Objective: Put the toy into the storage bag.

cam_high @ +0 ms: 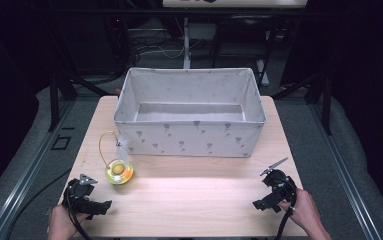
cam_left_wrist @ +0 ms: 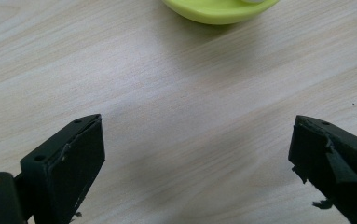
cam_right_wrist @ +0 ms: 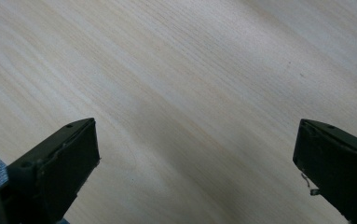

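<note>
Two grippers sit low at the near edge of the table point(cam_high: 179, 195) in the high view: the left gripper point(cam_high: 106, 204) beside the yellow toy point(cam_high: 119, 171), the right gripper point(cam_high: 257, 204) well apart at the other side; the toy, with its wire loop, lies on the wood just in front of the fabric box point(cam_high: 189, 137), whose inside looks bare, so nothing seems stowed yet; left gripper view: the left gripper point(cam_left_wrist: 197, 154) is spread wide over bare wood, the yellow toy point(cam_left_wrist: 218, 9) ahead and untouched; right gripper view: the right gripper point(cam_right_wrist: 197, 158) is spread wide too, pinching nothing; picking up and boxing the toy likely remains.
</note>
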Demonstrator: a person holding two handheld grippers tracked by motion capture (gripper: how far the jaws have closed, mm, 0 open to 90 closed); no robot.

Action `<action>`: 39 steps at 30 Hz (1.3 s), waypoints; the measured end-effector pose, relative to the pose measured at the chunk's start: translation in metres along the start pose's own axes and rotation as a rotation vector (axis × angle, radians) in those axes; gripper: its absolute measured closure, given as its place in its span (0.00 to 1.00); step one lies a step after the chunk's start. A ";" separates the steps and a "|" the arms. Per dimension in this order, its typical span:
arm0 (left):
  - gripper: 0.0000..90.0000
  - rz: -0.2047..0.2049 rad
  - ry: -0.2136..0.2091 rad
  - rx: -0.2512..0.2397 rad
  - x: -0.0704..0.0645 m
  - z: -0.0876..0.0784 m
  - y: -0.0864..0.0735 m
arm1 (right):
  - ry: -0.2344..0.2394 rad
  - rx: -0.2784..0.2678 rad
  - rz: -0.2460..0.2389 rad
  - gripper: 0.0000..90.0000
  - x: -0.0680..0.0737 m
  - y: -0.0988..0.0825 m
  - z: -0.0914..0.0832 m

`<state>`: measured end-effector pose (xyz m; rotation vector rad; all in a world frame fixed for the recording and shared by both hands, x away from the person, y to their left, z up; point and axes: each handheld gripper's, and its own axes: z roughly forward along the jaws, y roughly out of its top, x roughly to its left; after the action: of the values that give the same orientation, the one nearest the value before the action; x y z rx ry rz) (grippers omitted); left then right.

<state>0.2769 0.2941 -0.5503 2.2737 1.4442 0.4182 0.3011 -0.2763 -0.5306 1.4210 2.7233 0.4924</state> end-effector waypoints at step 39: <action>0.01 0.165 -0.097 0.093 0.018 -0.053 0.101 | -0.010 0.022 -0.037 0.01 0.006 0.002 0.002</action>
<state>0.3393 0.2818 -0.4540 2.4612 1.2587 0.2903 0.2995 -0.2695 -0.5316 1.3720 2.7500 0.4530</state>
